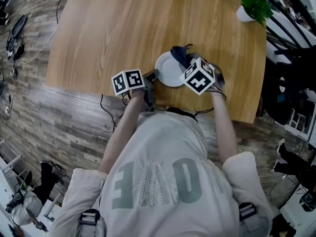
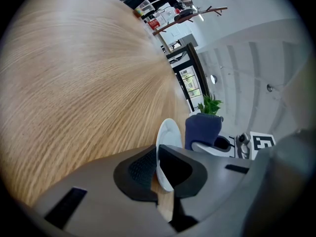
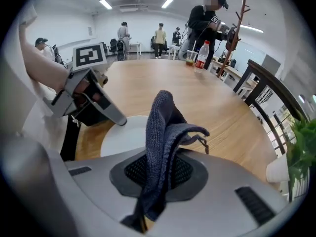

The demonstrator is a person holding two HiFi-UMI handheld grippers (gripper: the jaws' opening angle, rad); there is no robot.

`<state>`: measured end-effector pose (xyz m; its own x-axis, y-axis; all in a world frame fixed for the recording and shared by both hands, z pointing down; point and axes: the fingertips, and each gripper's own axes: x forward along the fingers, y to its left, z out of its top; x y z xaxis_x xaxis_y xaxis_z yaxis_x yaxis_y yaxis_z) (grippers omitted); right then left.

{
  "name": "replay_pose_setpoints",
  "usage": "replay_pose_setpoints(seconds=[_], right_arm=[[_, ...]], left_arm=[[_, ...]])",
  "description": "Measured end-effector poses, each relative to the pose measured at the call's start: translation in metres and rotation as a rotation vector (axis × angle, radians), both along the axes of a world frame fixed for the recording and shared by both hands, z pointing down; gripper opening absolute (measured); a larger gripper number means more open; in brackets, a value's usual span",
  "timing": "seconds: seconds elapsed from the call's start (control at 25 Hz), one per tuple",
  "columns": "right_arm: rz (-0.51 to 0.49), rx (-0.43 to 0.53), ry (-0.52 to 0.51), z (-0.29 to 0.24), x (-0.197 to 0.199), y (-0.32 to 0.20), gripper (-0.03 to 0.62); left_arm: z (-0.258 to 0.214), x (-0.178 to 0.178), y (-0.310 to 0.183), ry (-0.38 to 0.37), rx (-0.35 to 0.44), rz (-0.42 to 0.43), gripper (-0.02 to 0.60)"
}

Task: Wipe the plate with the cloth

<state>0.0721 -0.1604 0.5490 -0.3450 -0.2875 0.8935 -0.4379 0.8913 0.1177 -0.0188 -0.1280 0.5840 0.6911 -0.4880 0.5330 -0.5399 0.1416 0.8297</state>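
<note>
In the head view, the white plate [image 1: 168,72] lies near the wooden table's [image 1: 123,28] front edge, with our left gripper [image 1: 154,77] at its rim. In the left gripper view, our jaws pinch that rim. In the right gripper view, our right gripper [image 3: 158,174] clamps the dark blue cloth [image 3: 165,127] close by the plate.
</note>
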Motion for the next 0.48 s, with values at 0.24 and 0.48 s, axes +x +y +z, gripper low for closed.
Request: replay_pose_setpoints(seconds=[0.24,0.48], right_arm=[[-0.045,0.066,0.124,0.018,-0.003,-0.019,0.055],[-0.086,0.090,0.187,0.029,-0.010,-0.011,0.055]], left_arm=[[0.000,0.001,0.000,0.003,0.003,0.002,0.025],[-0.001,-0.002,-0.001,0.005,0.005,-0.008,0.026]])
